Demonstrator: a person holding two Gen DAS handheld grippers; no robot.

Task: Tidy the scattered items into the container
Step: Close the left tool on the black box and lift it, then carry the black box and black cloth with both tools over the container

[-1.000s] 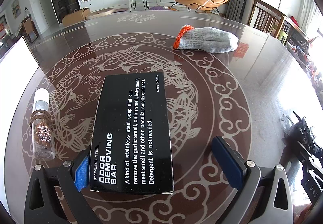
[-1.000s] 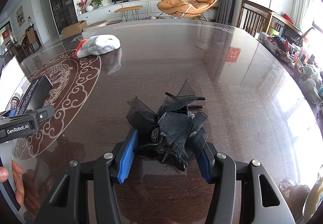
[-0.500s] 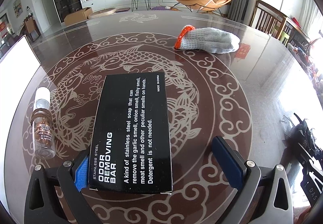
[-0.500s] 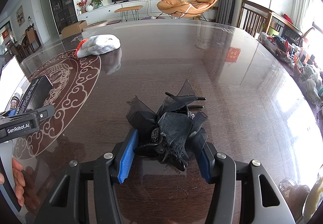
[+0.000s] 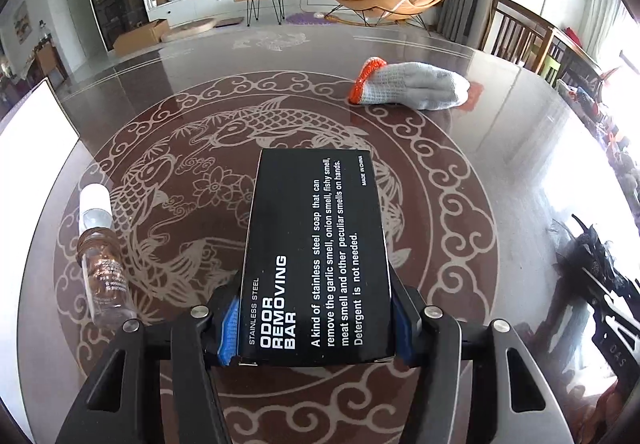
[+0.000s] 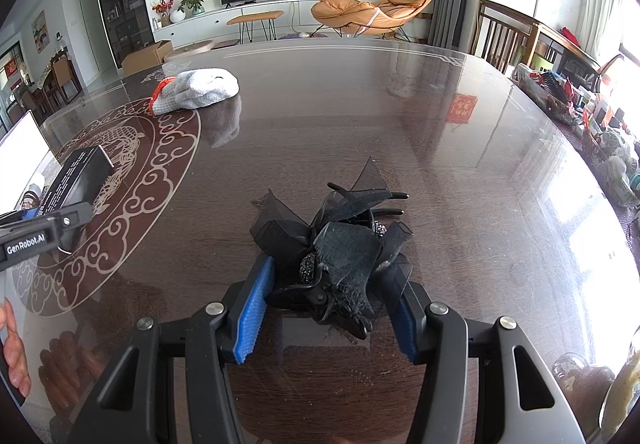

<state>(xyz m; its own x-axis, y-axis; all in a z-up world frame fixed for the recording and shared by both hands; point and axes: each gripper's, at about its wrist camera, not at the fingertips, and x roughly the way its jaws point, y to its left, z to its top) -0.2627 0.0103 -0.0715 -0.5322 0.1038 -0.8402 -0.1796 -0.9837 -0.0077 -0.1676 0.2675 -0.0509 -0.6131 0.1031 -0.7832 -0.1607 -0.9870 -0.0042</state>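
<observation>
A black box (image 5: 316,256) printed "odor removing bar" lies flat on the patterned table. My left gripper (image 5: 316,320) has its jaws closing on the box's near end, and both blue pads touch its long sides. In the right wrist view the box (image 6: 76,180) and the left gripper (image 6: 44,232) show at the far left. A black hair bow clip (image 6: 340,244) rests on the table between the fingers of my right gripper (image 6: 332,308), its ribbon loops against both pads. A small clear bottle (image 5: 102,272) lies left of the box. A grey glove (image 5: 412,88) with an orange cuff lies farther back.
A white container wall (image 5: 36,132) stands at the table's far left edge. A person's hand (image 6: 14,356) holds the left gripper's handle. Wooden chairs (image 6: 504,40) and a cluttered side table (image 6: 580,104) line the right side. The dark glossy table top (image 6: 400,104) stretches beyond the bow.
The left gripper's jaws have come in from wide apart onto the sides of the black box. The right gripper and the hair bow have not moved.
</observation>
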